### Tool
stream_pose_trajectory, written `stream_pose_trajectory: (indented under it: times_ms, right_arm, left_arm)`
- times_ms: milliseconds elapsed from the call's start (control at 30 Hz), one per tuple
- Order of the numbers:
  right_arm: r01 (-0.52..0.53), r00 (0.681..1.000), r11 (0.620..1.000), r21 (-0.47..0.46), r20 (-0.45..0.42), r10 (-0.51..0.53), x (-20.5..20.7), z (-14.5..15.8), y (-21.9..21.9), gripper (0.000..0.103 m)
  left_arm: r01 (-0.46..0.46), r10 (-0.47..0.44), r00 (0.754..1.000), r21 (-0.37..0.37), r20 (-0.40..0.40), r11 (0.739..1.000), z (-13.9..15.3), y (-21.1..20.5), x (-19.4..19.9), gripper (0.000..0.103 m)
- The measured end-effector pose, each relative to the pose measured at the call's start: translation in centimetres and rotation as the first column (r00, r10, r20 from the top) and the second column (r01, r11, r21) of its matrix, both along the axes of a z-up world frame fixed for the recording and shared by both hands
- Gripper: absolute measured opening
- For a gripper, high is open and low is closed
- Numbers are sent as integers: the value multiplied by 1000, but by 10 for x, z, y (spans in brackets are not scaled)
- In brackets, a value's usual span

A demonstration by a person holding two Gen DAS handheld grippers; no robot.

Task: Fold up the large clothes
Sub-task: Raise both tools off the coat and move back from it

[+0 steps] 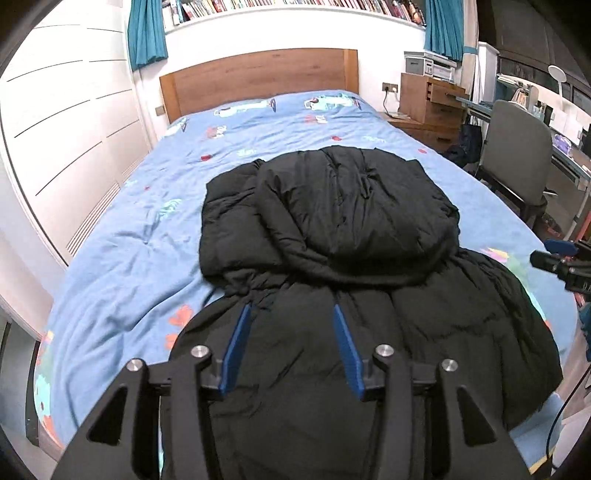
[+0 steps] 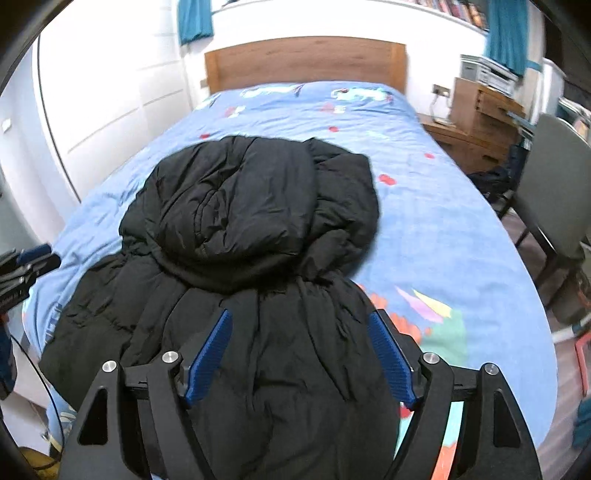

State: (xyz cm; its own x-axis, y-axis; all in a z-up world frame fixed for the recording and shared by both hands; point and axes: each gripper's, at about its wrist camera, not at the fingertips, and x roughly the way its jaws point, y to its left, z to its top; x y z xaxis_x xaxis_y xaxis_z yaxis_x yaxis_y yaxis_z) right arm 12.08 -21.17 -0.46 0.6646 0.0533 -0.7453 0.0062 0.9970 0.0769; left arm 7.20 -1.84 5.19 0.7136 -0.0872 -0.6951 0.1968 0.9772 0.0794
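The left gripper [image 1: 291, 310] hangs over the near part of the coat [image 1: 332, 229], its 2 blue pads [image 1: 236, 347] parted about halfway with nothing pinched between them. The right gripper [image 2: 299, 317] hovers beside it over the same end, its pads [image 2: 391, 358] spread wider, also gripping nothing. Each gripper shows at the edge of the other's view.

The coat, black and puffy, lies along the middle of the bed [image 1: 122, 236], its hood end bunched up towards the headboard [image 1: 258, 81] and its body running back under both grippers. It rests on a blue patterned cover. A white wardrobe [image 1: 62, 129] stands left of the bed; a wooden nightstand [image 1: 428, 107] and a grey chair [image 1: 517, 147] stand to the right. Teal curtains [image 1: 146, 33] hang above.
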Motion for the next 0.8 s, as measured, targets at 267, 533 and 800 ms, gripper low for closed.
stream_pose_trajectory:
  times_ms: [267, 533, 800]
  right_arm:
    - [85, 996, 996, 32, 18, -85, -46, 2, -27, 84]
    - [159, 987, 986, 59, 20, -160, -81, -3, -57, 90]
    - [178, 984, 981, 77, 4, -179, -103, -11, -76, 98]
  left_arm:
    - [-18, 17, 999, 22, 47, 1000, 11, 13, -39, 54]
    - [-26, 24, 998, 40, 56, 999, 13, 16, -60, 55]
    - [-32, 30, 998, 43, 57, 999, 15, 21, -70, 55]
